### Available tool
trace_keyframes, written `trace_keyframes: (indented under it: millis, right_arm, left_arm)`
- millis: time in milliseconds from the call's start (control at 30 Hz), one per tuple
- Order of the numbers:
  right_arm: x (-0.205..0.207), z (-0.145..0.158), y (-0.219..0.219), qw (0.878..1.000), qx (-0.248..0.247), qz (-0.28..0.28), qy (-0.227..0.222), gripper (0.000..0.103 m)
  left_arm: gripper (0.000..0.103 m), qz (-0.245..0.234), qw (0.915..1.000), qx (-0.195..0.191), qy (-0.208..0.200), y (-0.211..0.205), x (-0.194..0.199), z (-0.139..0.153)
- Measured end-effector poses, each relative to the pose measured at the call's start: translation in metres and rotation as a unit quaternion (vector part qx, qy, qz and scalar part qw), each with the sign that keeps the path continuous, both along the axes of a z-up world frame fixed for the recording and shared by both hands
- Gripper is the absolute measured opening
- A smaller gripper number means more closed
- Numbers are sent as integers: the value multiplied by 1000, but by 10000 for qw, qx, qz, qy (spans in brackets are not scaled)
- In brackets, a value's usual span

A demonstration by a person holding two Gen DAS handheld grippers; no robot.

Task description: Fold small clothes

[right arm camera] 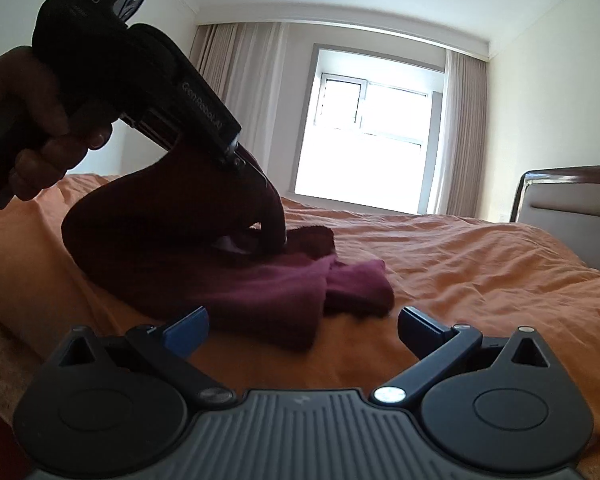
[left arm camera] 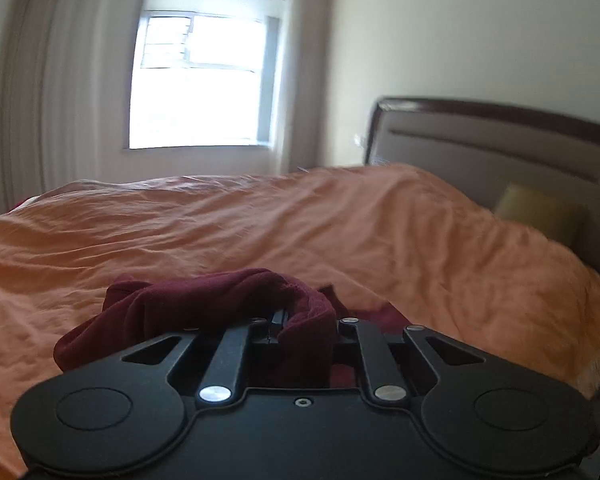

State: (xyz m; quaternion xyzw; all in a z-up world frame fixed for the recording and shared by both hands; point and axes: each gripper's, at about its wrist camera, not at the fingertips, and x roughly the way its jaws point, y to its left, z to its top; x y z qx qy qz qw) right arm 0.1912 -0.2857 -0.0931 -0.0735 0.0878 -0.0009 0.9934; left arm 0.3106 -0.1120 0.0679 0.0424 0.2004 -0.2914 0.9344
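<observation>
Garment: dark red, lying on the orange bedspread of the bed, at the near edge, left of centre in the right wrist view. Part of it rests flat and bunched on the bedspread; the rest is lifted into a hump toward the left.

Left tongs: seen in the right wrist view coming down from the upper left, held by a hand at the left frame edge. Tips are at the top of the cloth, and the raised hump hangs from them. In the left wrist view the left tongs have their jaws drawn nearly together with a fold of the garment pinched between them; cloth drapes over and to the left of the tips. Gripping the garment.

Right tongs: jaws spread wide, blue pads well apart, nothing between them. They sit low over the bedspread, just near of the garment, not touching it.

Far side: window with pale curtains, strongly backlit, so the garment and left tongs read dark. Headboard at the far right. In the left wrist view a yellowish pillow lies against the headboard. That view is slightly blurred.
</observation>
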Motion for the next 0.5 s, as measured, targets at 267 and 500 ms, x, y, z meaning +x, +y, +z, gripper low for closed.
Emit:
trace_keyframes:
  millis: [267, 500]
  right_arm:
    - [-29, -23, -19, 9984, 22, -333, 455, 103]
    - [-27, -23, -27, 9976, 133, -491, 473, 103]
  left_arm:
    - [20, -858, 9924, 805, 363, -56, -20, -52]
    - [50, -819, 9932, 301, 775, -41, -15, -56]
